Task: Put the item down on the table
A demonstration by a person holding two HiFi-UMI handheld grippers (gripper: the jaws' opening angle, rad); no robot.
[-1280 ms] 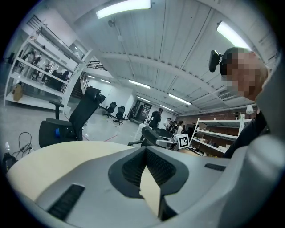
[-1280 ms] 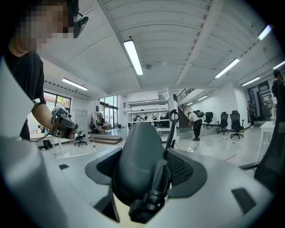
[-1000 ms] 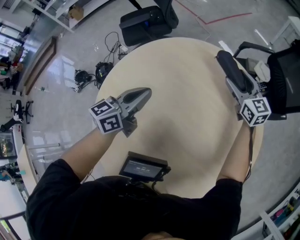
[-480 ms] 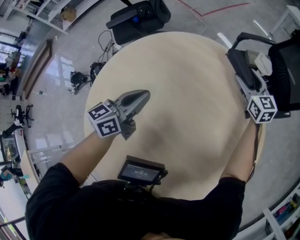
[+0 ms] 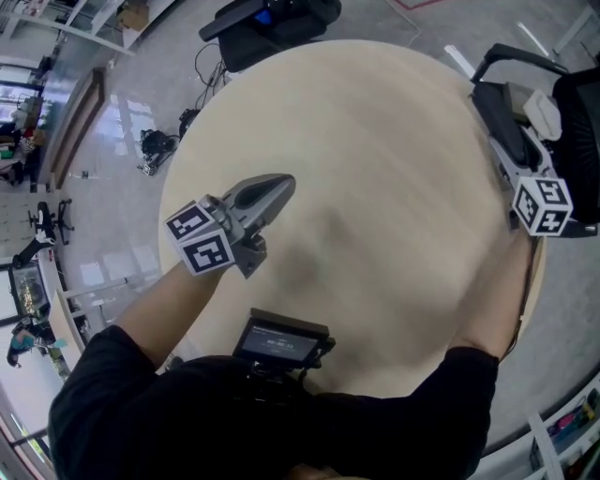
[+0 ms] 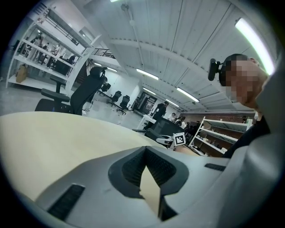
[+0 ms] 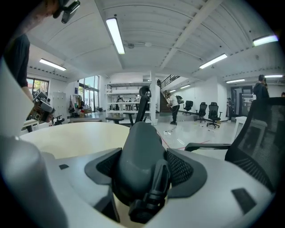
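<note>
Compared with a second ago, the right gripper (image 5: 489, 98) sits further toward the right side of the head view, now along the right rim of the round table (image 5: 375, 169), with its marker cube (image 5: 542, 206) just past the rim. The left gripper (image 5: 281, 185) is almost where it was, over the left part of the tabletop, and the black office chair (image 5: 272, 14) beyond the table has slid up to the top edge of the frame.

The right gripper's jaws stand wide and clamp a dark grey rounded item (image 7: 136, 164), which fills the space between the ribbed pads (image 7: 180, 167). A darker, ribbed lever-like piece runs down the item's near end. What the item is exactly cannot be made out. It is not set down. It is carried in the jaws at the table's right edge, with the pale tabletop to its left and, on its right, the armrest of a mesh office chair (image 5: 577, 103).

The left gripper's jaws are closed tip to tip with nothing between them; only a wedge of tabletop shows through the gap behind the tips.

A small screen device (image 5: 278, 342) sits at the person's chest, and cables (image 5: 164, 145) lie on the glossy floor left of the table.
</note>
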